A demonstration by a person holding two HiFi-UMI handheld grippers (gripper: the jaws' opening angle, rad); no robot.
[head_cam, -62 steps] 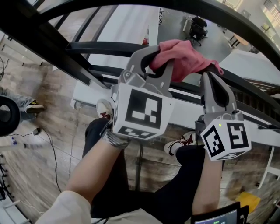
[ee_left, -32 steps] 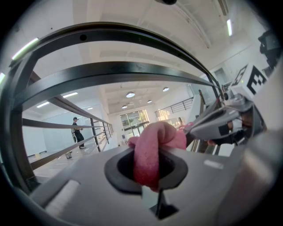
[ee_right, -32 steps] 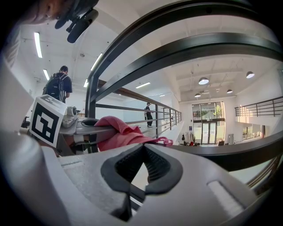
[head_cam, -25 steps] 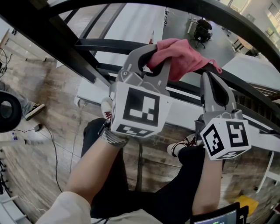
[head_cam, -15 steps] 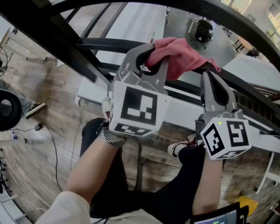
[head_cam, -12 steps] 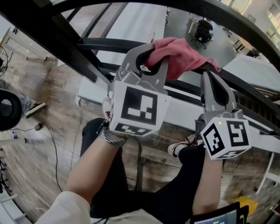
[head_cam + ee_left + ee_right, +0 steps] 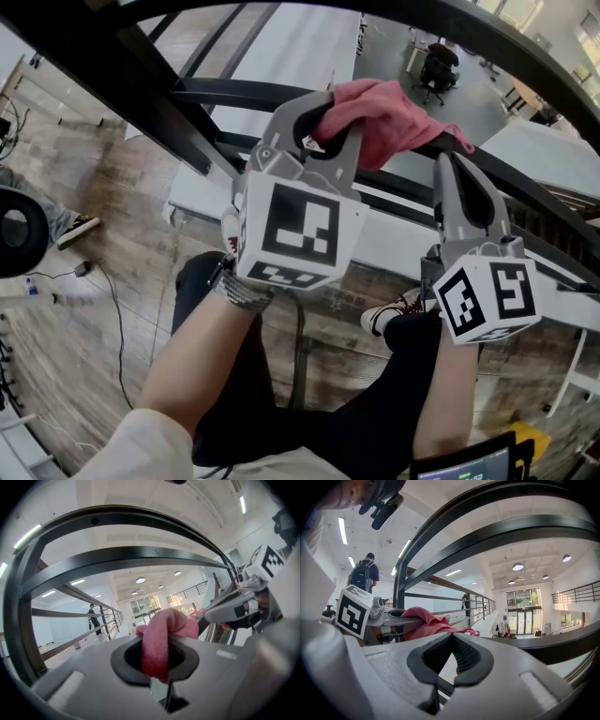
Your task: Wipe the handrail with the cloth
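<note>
Cloth (image 7: 165, 641): pink, soft-napped, bunched into a thick fold. Left gripper (image 7: 161, 656): jaws clamped on that fold. It fills the oval gap between the pads and bulges out above the tips.

In the head view the rest of the cloth lies crumpled over the black handrail (image 7: 234, 95). One thin corner trails off to the right along the rail.

Right gripper (image 7: 452, 637): jaws closed tip to tip, nothing between the ribbed pads. In the head view it stands just right of the cloth, clear of it, with its tips up at the handrail. Contact with the rail cannot be confirmed.

Below the rail: wooden floor (image 7: 112, 216), the person's dark trousers (image 7: 375, 403) and one shoe (image 7: 384, 319).
</note>
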